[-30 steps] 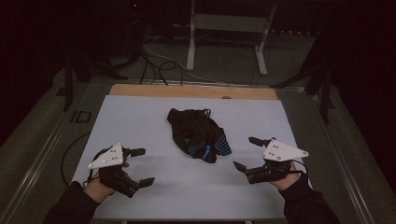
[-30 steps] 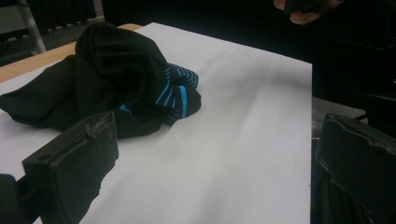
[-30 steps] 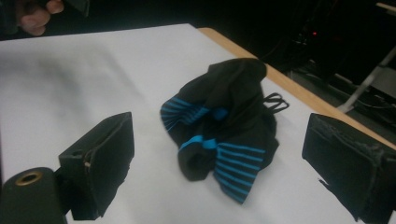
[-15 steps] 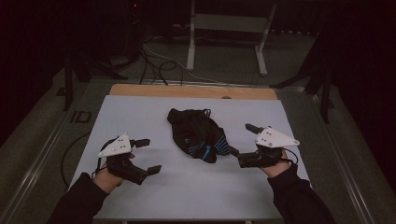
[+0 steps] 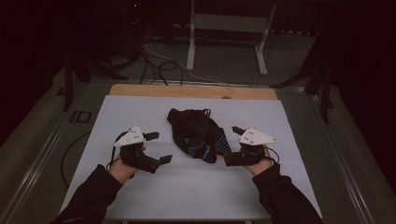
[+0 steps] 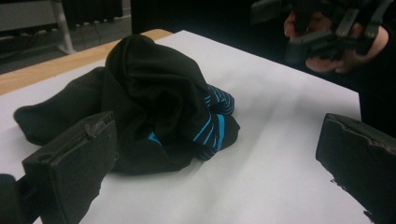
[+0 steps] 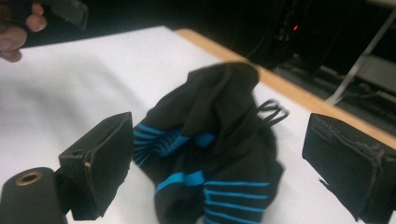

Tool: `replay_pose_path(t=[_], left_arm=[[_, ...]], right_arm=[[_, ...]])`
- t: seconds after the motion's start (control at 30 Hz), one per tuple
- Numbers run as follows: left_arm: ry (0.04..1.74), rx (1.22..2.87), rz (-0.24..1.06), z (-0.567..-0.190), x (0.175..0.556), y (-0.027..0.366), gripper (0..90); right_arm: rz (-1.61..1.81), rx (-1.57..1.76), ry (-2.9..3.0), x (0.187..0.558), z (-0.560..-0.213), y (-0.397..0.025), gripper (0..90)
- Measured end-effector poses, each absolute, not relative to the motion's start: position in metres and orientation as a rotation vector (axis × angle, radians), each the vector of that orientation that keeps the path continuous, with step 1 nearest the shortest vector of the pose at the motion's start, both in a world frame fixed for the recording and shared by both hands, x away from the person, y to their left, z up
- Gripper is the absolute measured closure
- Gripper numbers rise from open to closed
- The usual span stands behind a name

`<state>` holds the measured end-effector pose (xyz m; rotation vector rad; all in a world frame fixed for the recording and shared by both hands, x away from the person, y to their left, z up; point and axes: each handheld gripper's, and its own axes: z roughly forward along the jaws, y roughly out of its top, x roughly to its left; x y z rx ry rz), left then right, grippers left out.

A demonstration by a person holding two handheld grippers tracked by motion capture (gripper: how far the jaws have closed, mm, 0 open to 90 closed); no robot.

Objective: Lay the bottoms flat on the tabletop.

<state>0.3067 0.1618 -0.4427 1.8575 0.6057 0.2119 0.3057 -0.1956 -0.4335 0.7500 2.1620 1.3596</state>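
**Dark room, white tabletop, one crumpled garment**

A white-covered tabletop [image 5: 140, 112] with a wooden far edge is seen in a dim room. A black garment with blue stripes [image 5: 198, 135] lies bunched at its middle. The left claw [image 5: 156, 147] is held spread wide, near the garment's left side. The right claw [image 5: 231, 144], also wide apart, is held just beside its right edge. A metal stand [image 5: 229, 28] and cables [image 5: 154, 60] are seen on the floor beyond.
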Motion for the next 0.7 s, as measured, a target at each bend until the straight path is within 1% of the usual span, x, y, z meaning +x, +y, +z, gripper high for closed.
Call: replay_pose_path(t=[0.1, 0.2, 0.23, 0.3, 0.4, 0.47, 0.5, 0.57, 0.6, 0.63, 0.7], left_arm=[[0.599, 1.871, 0.22, -0.449, 0.312, 0.156, 0.1], [0.619, 1.914, 0.271, -0.456, 0.318, 0.15, 0.2], [0.633, 1.929, 0.267, -0.458, 0.321, 0.148, 0.2], [0.667, 1.944, 0.247, -0.463, 0.326, 0.145, 0.2], [0.692, 1.994, 0.247, -0.47, 0.331, 0.139, 0.9], [0.69, 2.008, 0.245, -0.472, 0.332, 0.137, 1.2], [0.709, 2.046, 0.283, -0.478, 0.336, 0.13, 3.1], [0.714, 2.059, 0.27, -0.481, 0.338, 0.128, 3.7], [0.712, 2.07, 0.272, -0.483, 0.339, 0.126, 3.7], [0.699, 2.104, 0.274, -0.486, 0.342, 0.122, 5.8], [0.697, 2.115, 0.27, -0.488, 0.343, 0.12, 6.7]], right_arm=[[1.351, 0.761, 2.191, 0.307, -0.441, -0.192, 9.3], [1.344, 0.802, 2.24, 0.308, -0.456, -0.184, 9.7], [1.339, 0.809, 2.249, 0.308, -0.46, -0.182, 13.2], [1.351, 0.814, 2.254, 0.307, -0.463, -0.181, 14.4], [1.343, 0.831, 2.293, 0.306, -0.478, -0.174, 21.5], [1.338, 0.832, 2.303, 0.306, -0.481, -0.173, 22.0], [1.293, 0.832, 2.329, 0.307, -0.487, -0.168, 25.9], [1.289, 0.833, 2.333, 0.307, -0.489, -0.167, 26.0], [1.279, 0.831, 2.344, 0.307, -0.491, -0.165, 28.3], [1.237, 0.842, 2.354, 0.308, -0.496, -0.163, 32.7], [1.232, 0.846, 2.36, 0.308, -0.498, -0.162, 33.3]])
